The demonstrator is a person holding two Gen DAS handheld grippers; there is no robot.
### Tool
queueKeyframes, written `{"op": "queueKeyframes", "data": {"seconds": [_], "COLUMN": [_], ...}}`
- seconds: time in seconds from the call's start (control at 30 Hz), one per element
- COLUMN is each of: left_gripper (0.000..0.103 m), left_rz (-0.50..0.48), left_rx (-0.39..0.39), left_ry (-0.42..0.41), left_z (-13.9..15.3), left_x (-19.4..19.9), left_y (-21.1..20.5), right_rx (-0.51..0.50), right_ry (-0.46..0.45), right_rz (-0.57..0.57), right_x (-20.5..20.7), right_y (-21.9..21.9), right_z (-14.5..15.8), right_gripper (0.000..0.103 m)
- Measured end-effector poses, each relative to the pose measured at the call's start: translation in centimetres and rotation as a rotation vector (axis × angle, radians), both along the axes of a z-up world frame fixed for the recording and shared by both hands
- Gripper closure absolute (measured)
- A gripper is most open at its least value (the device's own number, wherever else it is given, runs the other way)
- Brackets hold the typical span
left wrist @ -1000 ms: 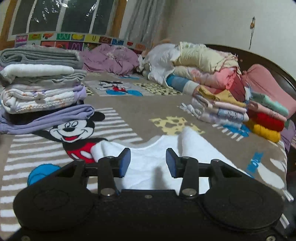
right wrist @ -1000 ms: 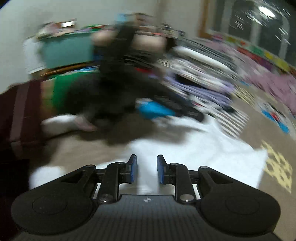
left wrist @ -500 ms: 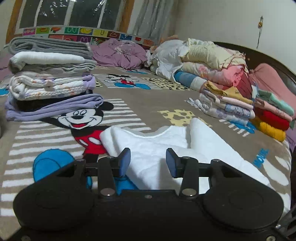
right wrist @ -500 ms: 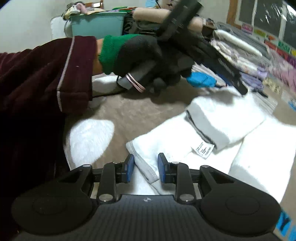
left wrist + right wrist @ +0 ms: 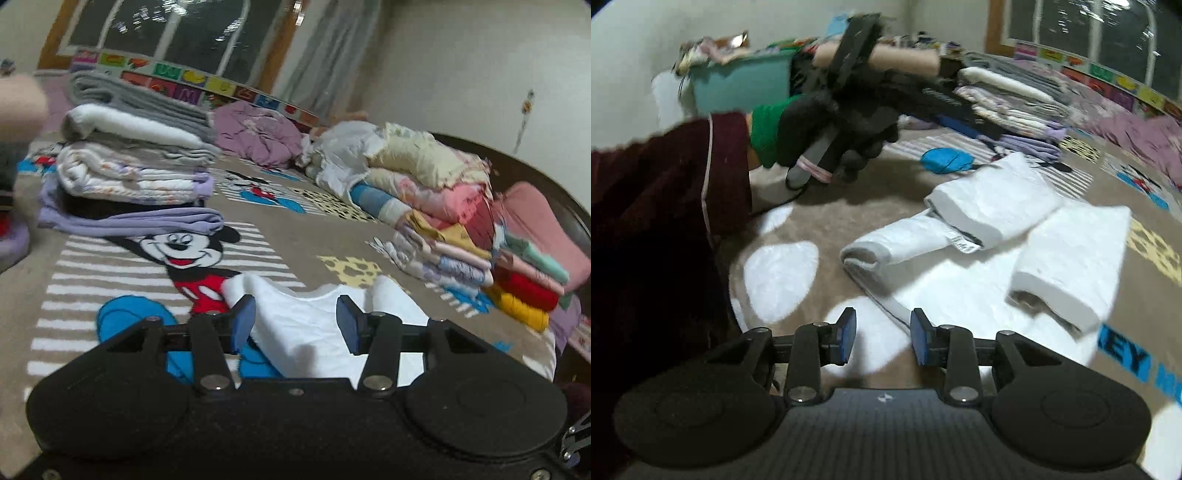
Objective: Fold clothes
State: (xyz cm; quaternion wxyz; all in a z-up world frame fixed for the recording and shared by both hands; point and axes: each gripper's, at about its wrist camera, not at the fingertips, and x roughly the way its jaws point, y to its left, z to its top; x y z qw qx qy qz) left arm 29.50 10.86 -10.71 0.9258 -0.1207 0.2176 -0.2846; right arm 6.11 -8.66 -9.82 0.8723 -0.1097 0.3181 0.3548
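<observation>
Left wrist view: left tool (image 5: 295,325) jaws wide, nothing between them. White garment (image 5: 317,325) lies on the bed (image 5: 295,229) at lower centre, straight ahead of the blue pads and running away toward the right of the frame. Folded stacks sit upper left and right.

Right wrist view: right tool (image 5: 882,341) jaws part open, empty. Garment (image 5: 997,258) fills centre to right, both sleeves folded inward; its near grey-trimmed edge sits just above the pads. Gloved left hand (image 5: 842,140) hovers upper left, clear of the cloth, so the right tool is nearer.
</observation>
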Motion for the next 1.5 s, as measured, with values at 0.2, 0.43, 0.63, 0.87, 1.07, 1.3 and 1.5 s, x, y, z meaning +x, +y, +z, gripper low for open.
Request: {"op": "queueKeyframes", "data": {"seconds": [0.2, 0.43, 0.63, 0.87, 1.07, 1.3, 1.5], "left_gripper": [0.055, 0.047, 0.047, 0.046, 0.054, 0.077, 0.078], "left_rz": [0.027, 0.034, -0.009, -0.060, -0.093, -0.123, -0.150], "left_rx": [-0.095, -0.234, -0.271, -0.313, -0.307, -0.269, -0.239], "left_ry": [0.154, 0.298, 0.365, 0.445, 0.383, 0.222, 0.079], "left_z": [-1.4, -3.0, -3.9, -4.9, -4.0, -1.8, 0.3], "left_x": [2.8, 6.5, 9.1, 12.0, 11.7, 9.5, 7.2], "left_y": [0.4, 0.4, 0.5, 0.6, 0.3, -0.5, -1.0], "right_rx": [0.260, 0.499, 0.575, 0.671, 0.732, 0.684, 0.578], "right_ry": [0.033, 0.136, 0.256, 0.388, 0.445, 0.419, 0.142], "right_rz": [-0.223, -0.463, -0.461, -0.401, -0.273, -0.225, -0.160], "right_x": [3.6, 13.9, 23.1, 30.0, 32.7, 32.5, 28.1], "right_y": [-6.9, -15.9, -18.3, -19.3, -19.3, -18.1, -16.8], "right_z": [2.1, 0.1, -3.8, -7.0, -8.0, -7.5, -2.5], "right_gripper": [0.063, 0.046, 0.036, 0.028, 0.027, 0.075, 0.077]}}
